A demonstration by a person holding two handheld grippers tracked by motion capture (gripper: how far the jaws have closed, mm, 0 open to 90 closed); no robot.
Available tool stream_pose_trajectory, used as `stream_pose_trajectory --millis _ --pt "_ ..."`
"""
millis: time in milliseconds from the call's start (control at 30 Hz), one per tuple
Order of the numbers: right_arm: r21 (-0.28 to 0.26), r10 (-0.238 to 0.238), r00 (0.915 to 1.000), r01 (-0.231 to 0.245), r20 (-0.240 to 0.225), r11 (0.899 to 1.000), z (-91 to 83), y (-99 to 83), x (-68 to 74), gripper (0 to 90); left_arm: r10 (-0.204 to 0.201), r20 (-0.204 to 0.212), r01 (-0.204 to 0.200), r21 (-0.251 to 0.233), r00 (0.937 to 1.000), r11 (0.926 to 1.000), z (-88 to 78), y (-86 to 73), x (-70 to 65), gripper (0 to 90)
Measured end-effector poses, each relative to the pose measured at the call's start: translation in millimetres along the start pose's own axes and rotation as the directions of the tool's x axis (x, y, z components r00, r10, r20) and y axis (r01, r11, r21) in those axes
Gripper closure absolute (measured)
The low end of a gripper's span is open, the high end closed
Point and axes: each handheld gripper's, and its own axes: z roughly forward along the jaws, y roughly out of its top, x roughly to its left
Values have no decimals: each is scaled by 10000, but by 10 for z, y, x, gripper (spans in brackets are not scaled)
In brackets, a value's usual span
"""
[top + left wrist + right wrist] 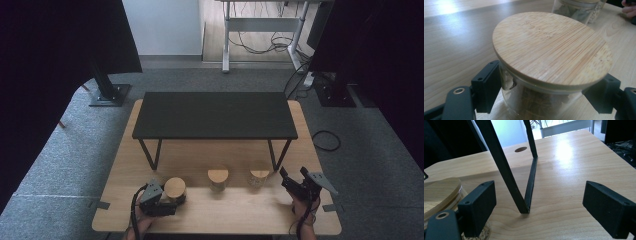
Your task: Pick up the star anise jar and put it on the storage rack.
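At the lower left of the high view we grip the leftmost jar (175, 189) on the wooden table (240, 212), our left gripper (167, 200) clenched on its glass body under the bamboo lid (551, 47). At the lower right, our right gripper (291, 176) hangs released, nothing between its jaws, beside the rightmost jar (259, 177).

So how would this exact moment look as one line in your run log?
left gripper: jaws around leftmost jar under bamboo lid | right gripper: open, holding nothing, beside right jar | middle jar: untouched
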Motion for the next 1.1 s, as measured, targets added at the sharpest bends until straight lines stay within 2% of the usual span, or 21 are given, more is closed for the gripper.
stream_pose_trajectory --millis 333,467,500,667,1100 --pt "19 -112 9999 112 -25 9999 6 1 6 113 466 -322 -472 -183 9984 9987 -33 -10 -50 245" --pt "30 -113 9999 113 -20 9999 8 3 5 113 437 -249 -443 -252 9987 9987 -49 -12 -49 251" --pt "37 -123 9999 123 -22 9999 9 3 6 113 485 -109 -488 -252 9988 9985 -58 -14 -49 251" --pt "44 -185 9998 185 -29 9998 11 3 11 113 600 35 -599 -257 9982 9979 -64 -16 -42 252" --pt "65 -213 9998 213 -8 9998 14 3 14 115 682 -78 -684 -227 9976 9974 -94 -15 13 253"
